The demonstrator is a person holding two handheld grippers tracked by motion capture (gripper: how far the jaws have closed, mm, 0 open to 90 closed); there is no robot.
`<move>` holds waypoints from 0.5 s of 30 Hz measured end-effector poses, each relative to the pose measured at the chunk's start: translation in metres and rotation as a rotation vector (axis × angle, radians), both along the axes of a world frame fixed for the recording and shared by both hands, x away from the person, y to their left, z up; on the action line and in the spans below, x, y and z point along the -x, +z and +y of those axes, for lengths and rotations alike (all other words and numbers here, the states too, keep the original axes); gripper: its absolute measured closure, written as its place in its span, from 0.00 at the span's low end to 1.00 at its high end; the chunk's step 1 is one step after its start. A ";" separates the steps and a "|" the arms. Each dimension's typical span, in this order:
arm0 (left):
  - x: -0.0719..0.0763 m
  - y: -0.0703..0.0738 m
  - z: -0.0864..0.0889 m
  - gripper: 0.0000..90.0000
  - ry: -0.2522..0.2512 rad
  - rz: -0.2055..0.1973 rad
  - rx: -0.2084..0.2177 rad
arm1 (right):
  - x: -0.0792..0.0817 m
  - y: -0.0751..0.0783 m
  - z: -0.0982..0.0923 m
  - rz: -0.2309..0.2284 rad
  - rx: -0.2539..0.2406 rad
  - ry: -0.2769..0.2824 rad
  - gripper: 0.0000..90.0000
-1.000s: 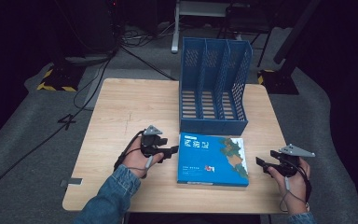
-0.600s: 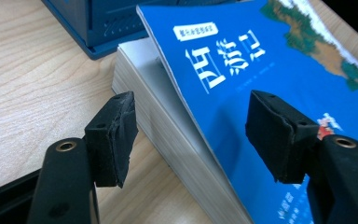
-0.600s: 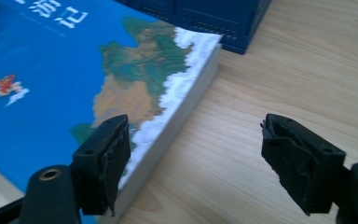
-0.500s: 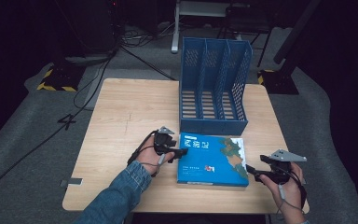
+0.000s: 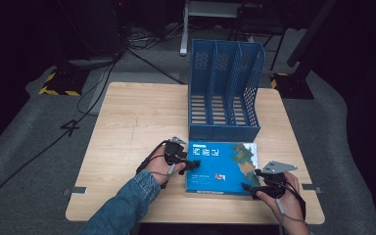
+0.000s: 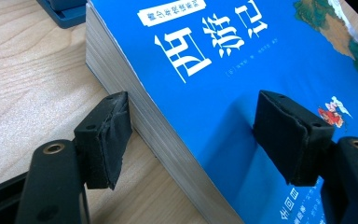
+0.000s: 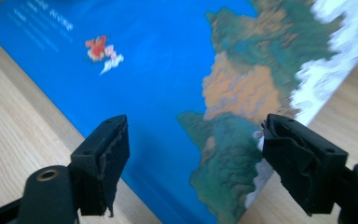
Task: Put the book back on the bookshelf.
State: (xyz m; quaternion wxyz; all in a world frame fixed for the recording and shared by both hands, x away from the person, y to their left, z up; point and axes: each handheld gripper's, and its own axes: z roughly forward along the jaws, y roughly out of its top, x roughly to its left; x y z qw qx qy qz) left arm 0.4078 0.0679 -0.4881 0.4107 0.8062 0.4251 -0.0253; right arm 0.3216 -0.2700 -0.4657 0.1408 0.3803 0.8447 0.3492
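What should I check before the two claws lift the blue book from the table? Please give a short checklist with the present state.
1. Left claw open, straddling the book edge: ok.
2. Right claw open around the near corner: ok.
3. Either claw shut on the book: not ok, both apart.
4. Book flat on the table: ok.
5. Slots of the blue file rack free: ok.
6. Lower pad under the cover: cannot tell.

The book (image 5: 223, 166) lies flat on the table (image 5: 137, 122), just before the file rack (image 5: 225, 93). The left gripper (image 5: 188, 165) is at the book's left edge. The right gripper (image 5: 250, 186) is at its near right corner.
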 end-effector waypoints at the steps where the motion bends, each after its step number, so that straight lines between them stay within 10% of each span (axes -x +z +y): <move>1: 0.000 0.001 0.000 0.32 0.003 -0.005 -0.003 | 0.000 -0.002 0.001 -0.009 0.010 0.005 0.25; 15: 0.015 0.020 0.002 0.56 -0.048 -0.042 0.038 | -0.002 -0.006 0.005 -0.034 0.013 0.004 0.22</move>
